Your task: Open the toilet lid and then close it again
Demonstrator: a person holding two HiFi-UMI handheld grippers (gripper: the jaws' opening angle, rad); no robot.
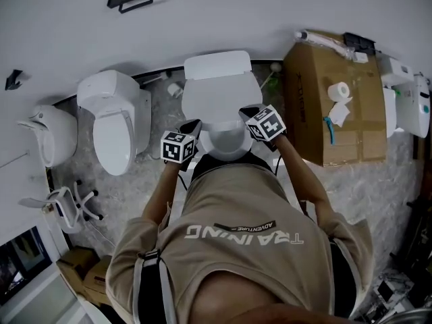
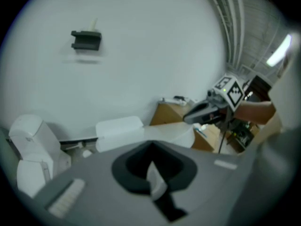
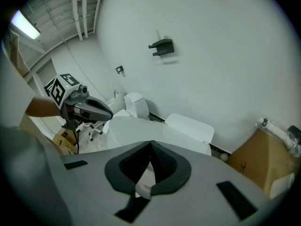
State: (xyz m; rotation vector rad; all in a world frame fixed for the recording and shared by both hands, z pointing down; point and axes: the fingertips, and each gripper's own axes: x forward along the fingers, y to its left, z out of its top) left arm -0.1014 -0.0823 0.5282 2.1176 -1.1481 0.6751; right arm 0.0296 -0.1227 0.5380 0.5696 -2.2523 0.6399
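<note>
Between the jaws of the left gripper (image 2: 151, 147): nothing. Its jaws are pressed together and the tips meet.
Right gripper (image 3: 150, 144): the same, with jaws together and nothing held.
Where they are: both hang just over the front of the lid (image 1: 217, 98), one on each side and near each other. I cannot tell if they touch it.
Lid: white and smooth. It looks flat and down, with the tank (image 1: 217, 66) just behind it.
Step now: I think this is getting ready to lift. The lid is not open yet.
How to do it well: slide one tip under the front edge, near the middle, and push up slowly. Keep the other gripper close to steady the lid.
Watch out: the lid looks slippery, so a tip may slide off. Go slow.
At the top: let the lid lean softly on the tank with no bang.
Closing: guide it all the way down and do not let it drop.
Around: a second toilet (image 1: 111, 123) on the left and a box (image 1: 331, 106) on the right are well apart from the grippers.
</note>
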